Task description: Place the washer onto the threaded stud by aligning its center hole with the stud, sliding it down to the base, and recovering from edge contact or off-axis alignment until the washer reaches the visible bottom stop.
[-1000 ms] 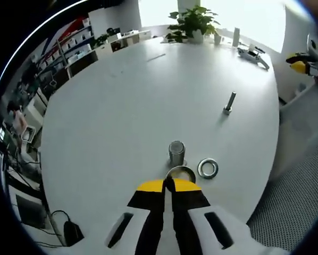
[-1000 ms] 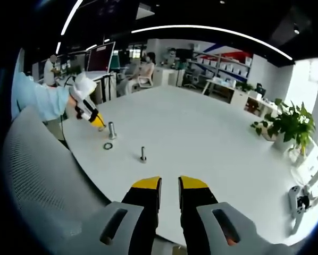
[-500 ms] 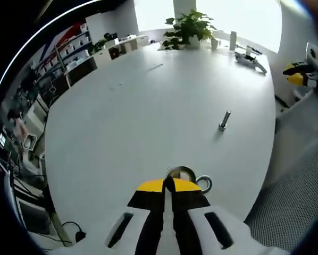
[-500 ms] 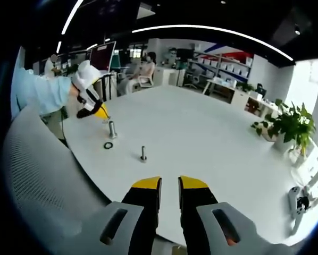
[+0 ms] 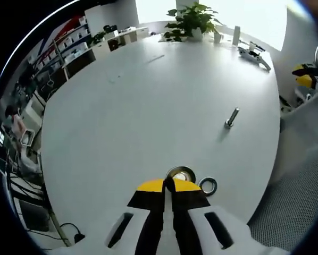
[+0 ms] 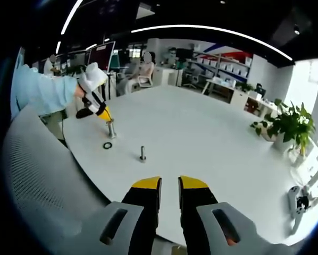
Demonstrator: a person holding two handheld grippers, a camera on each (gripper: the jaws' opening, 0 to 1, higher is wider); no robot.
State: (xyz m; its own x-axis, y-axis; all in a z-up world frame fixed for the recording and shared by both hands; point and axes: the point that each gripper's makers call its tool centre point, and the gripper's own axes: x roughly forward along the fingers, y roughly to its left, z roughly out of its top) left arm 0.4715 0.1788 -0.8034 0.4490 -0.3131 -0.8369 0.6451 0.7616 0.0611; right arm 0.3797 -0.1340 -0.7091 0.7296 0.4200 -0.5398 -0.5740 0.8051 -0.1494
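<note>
Washer [image 5: 181, 174]: pinched by its near edge in my left gripper [image 5: 168, 185], jaws clenched on it, so the hole stays free. In the left gripper view it sits directly over the stud; from the right gripper view the left gripper [image 6: 103, 112] hovers at the top of the upright stud [image 6: 112, 129] near the bench [image 5: 148, 106] edge. Looking straight down the axis is deliberate: it lets me judge centring. Not yet at the base, by my reading. A second washer [image 5: 207, 185] lies flat just beside. A spare bolt [image 5: 231, 117] stands well apart. Right gripper [image 6: 169, 186]: jaws parted, empty, held back over the bench edge.
</note>
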